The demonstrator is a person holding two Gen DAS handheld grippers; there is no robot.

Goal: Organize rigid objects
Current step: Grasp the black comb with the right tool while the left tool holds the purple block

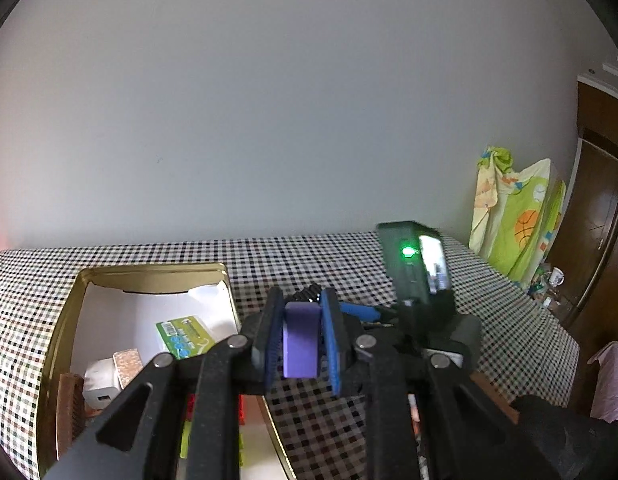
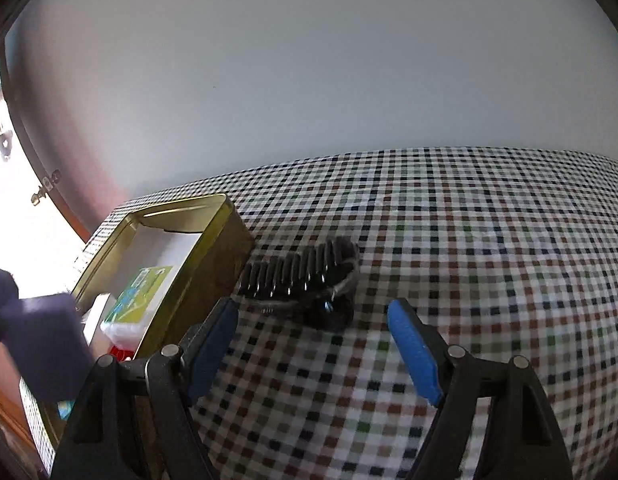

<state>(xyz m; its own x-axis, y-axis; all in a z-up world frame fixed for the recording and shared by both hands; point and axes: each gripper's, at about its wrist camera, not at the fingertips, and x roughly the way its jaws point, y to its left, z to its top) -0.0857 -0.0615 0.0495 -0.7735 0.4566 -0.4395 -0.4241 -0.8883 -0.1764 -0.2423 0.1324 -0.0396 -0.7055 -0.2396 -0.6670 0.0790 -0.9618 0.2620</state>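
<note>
Purple foam-like rectangular block (image 1: 301, 344) sat pinched in the left gripper (image 1: 302, 344) at lower centre, beside the gold metal tin (image 1: 157, 274) — light, probably slightly yielding, best held by its flat sides. Right gripper (image 2: 313, 344) gaped wide before a black toothed hair clip (image 2: 305, 280) on the checkered surface (image 2: 469, 240); a pale wall rose behind.

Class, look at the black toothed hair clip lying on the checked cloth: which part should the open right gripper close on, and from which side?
Grip the hair clip across its toothed body, coming from above with the right gripper. It lies flat on the tablecloth, teeth in a long row, so fingers straddle its narrow width.
</note>
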